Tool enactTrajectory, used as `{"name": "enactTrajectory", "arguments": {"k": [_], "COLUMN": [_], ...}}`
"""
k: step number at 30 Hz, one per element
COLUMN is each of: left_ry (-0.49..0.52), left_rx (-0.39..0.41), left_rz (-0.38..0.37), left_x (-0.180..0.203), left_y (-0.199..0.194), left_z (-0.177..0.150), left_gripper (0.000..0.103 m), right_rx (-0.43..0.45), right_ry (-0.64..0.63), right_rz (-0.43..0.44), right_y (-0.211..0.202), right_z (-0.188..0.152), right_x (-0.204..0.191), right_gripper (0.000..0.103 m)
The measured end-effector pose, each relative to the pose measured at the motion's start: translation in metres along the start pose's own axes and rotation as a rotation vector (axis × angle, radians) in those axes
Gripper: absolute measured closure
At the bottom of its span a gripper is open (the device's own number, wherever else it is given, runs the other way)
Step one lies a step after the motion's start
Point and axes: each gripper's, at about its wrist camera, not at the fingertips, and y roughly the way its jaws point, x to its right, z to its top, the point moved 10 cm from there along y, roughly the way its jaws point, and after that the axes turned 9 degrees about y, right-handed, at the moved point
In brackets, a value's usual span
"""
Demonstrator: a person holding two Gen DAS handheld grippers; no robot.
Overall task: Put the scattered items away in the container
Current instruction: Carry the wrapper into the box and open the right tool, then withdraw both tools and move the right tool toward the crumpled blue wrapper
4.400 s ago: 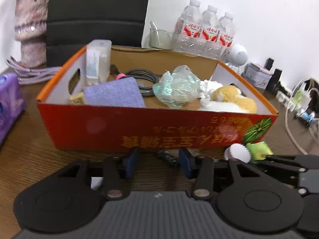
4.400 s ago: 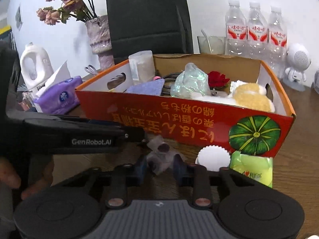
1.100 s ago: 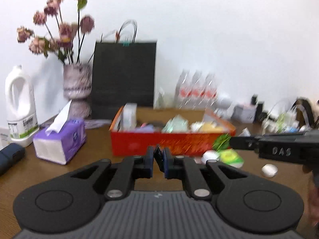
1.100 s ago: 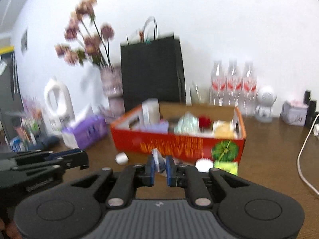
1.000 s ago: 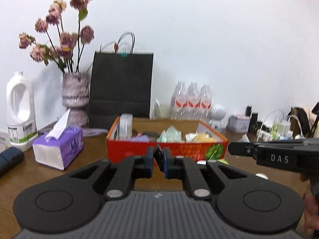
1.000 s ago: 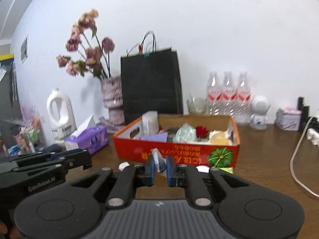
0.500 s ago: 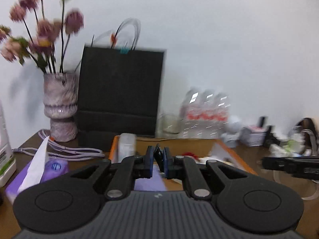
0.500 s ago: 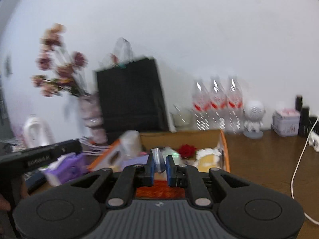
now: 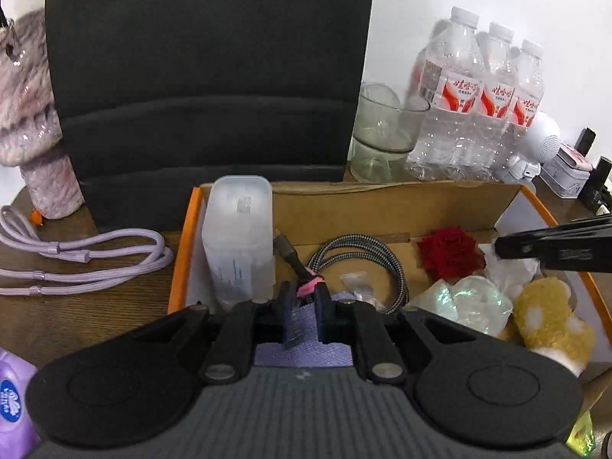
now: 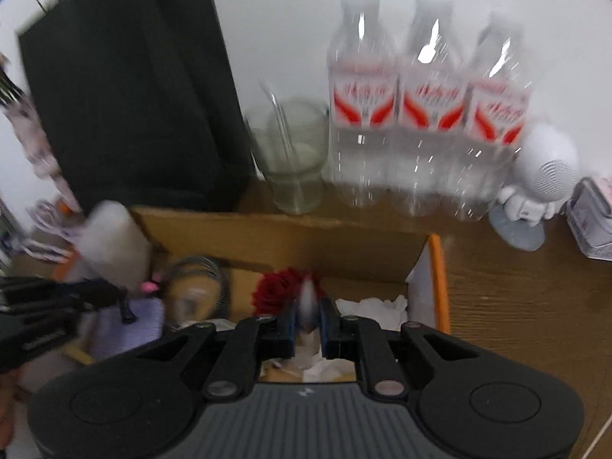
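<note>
The orange cardboard box (image 9: pixel 401 206) lies right under both grippers and holds a white case (image 9: pixel 239 237), a braided cable (image 9: pixel 359 252), a red rose (image 9: pixel 449 252), a shiny wrapper (image 9: pixel 470 302), a yellow plush (image 9: pixel 547 317) and a purple cloth (image 9: pixel 306 355). My left gripper (image 9: pixel 305 306) hangs over the cloth with its jaws opening. A thin dark packet (image 9: pixel 292 325) leans on one finger, clear of the other. My right gripper (image 10: pixel 308 321) is over the box's (image 10: pixel 436 267) right end, jaws opening, with a blurred clear plastic packet (image 10: pixel 308 302) still upright between the pads.
A black paper bag (image 9: pixel 206 76) stands behind the box, with a vase (image 9: pixel 26 114) and a purple cable (image 9: pixel 76 256) to its left. A glass (image 9: pixel 382 134), three water bottles (image 9: pixel 478 107) and a white figure (image 10: pixel 535 191) line the back right. A tissue pack (image 9: pixel 11 401) sits front left.
Both grippers have swept forward from in front of the box to above it and tipped downward. Both pairs of jaws have widened a little, and the dark packet has slid lower in the left one.
</note>
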Motion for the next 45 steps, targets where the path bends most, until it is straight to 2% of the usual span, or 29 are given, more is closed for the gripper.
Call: {"name": "enactTrajectory", "arguments": {"k": [2, 6, 7, 9, 10, 11, 13, 16, 18, 20, 21, 23, 25, 26, 28, 34, 36, 39, 41, 45], "left_ry": [-0.003, -0.007, -0.024, -0.061, -0.082, -0.101, -0.12, -0.138, -0.121, -0.058, -0.026, 0.0, -0.001, -0.001, 0.013, 0.01, -0.002, -0.032, -0.043, -0.045], "left_rx": [0.006, 0.017, 0.012, -0.014, -0.035, -0.056, -0.08, -0.081, -0.04, 0.079, 0.181, 0.373, 0.466, 0.475, 0.463, 0.433, 0.443, 0.444, 0.432, 0.346], "left_rz": [-0.012, -0.043, -0.038, -0.019, -0.012, -0.008, 0.004, 0.034, 0.066, 0.128, 0.165, 0.209, 0.225, 0.23, 0.235, 0.277, 0.251, 0.177, 0.161, 0.141], "left_x": [-0.002, -0.003, -0.006, -0.011, -0.014, -0.016, -0.019, -0.019, -0.014, -0.005, 0.001, 0.01, 0.018, 0.021, 0.026, 0.033, 0.042, 0.061, 0.072, 0.086], "left_y": [-0.004, -0.017, -0.022, -0.029, -0.032, -0.036, -0.044, -0.058, -0.072, -0.095, -0.111, -0.14, -0.157, -0.16, -0.162, -0.188, -0.203, -0.222, -0.232, -0.236], "left_z": [0.0, 0.01, 0.013, 0.016, 0.015, 0.013, 0.007, -0.003, -0.008, -0.009, -0.009, -0.011, -0.018, -0.022, -0.028, -0.065, -0.09, -0.14, -0.176, -0.232], "left_gripper": [0.075, 0.065, 0.059, 0.044, 0.03, 0.023, 0.021, 0.01, 0.005, 0.005, 0.004, 0.001, 0.001, 0.001, 0.001, 0.0, 0.0, 0.0, 0.0, 0.0], "right_rx": [-0.055, -0.055, -0.046, -0.021, -0.006, 0.006, 0.011, -0.003, -0.004, 0.056, 0.117, 0.298, 0.446, 0.497, 0.528, 0.515, 0.504, 0.452, 0.425, 0.363], "right_ry": [0.001, 0.006, 0.013, 0.016, 0.014, 0.012, 0.0, -0.034, -0.064, -0.074, -0.072, -0.055, -0.046, -0.048, -0.069, -0.053, -0.021, 0.022, 0.03, 0.055], "right_rz": [-0.016, -0.013, -0.007, -0.002, -0.008, -0.015, -0.024, -0.027, -0.056, -0.049, -0.025, 0.039, 0.092, 0.108, 0.108, 0.085, 0.093, 0.101, 0.106, 0.09], "right_y": [0.018, 0.016, 0.009, -0.008, -0.018, -0.028, -0.045, -0.061, -0.069, -0.083, -0.094, -0.123, -0.146, -0.152, -0.156, -0.172, -0.186, -0.206, -0.216, -0.218], "right_z": [-0.006, -0.008, -0.005, 0.002, 0.006, 0.01, 0.01, -0.001, -0.015, -0.026, -0.029, -0.034, -0.044, -0.05, -0.063, -0.091, -0.111, -0.161, -0.201, -0.27], "right_x": [0.003, 0.002, 0.001, -0.001, -0.001, -0.001, -0.001, -0.002, -0.002, -0.005, -0.008, -0.012, -0.018, -0.022, -0.03, -0.041, -0.038, -0.03, -0.024, -0.014], "right_gripper": [0.069, 0.063, 0.059, 0.047, 0.037, 0.028, 0.022, 0.015, 0.015, 0.016, 0.016, 0.016, 0.015, 0.015, 0.015, 0.015, 0.015, 0.015, 0.015, 0.017]}}
